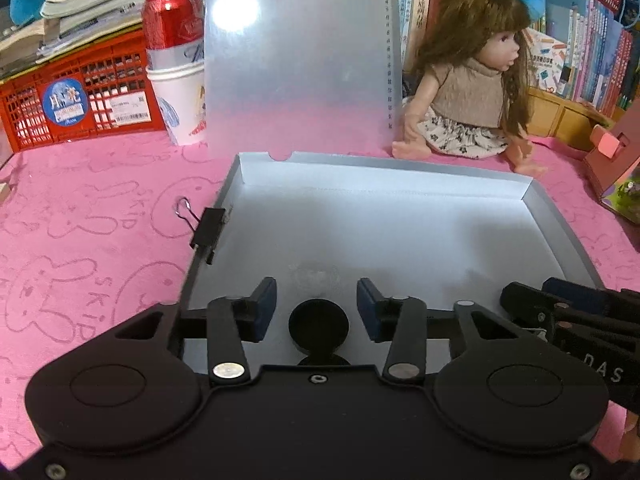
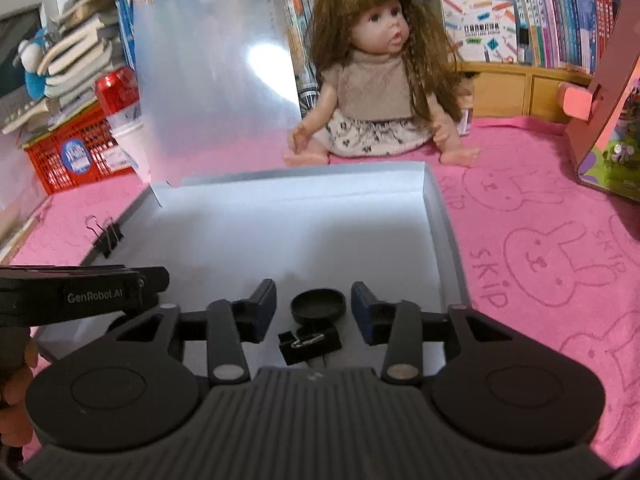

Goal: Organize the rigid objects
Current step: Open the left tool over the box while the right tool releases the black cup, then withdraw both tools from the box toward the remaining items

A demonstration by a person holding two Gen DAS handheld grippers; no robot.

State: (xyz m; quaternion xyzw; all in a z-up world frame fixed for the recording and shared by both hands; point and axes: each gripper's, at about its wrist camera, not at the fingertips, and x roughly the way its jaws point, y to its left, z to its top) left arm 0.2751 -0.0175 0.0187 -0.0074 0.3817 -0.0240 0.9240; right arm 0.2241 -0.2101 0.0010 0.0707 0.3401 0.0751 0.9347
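The grey box (image 1: 400, 216) lies open on the pink cloth (image 1: 80, 240), lid upright. Both the left gripper (image 1: 316, 304) and right gripper (image 2: 313, 306) hover over it, jaws apart, empty. Inside lie a black round cap (image 2: 319, 304) and a binder clip (image 2: 310, 343); another clip (image 1: 206, 230) grips the box's left wall.

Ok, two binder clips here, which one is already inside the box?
The binder clip lying flat on the box floor, just behind the round black lid near the right gripper. The other clip sits at the box's left wall.
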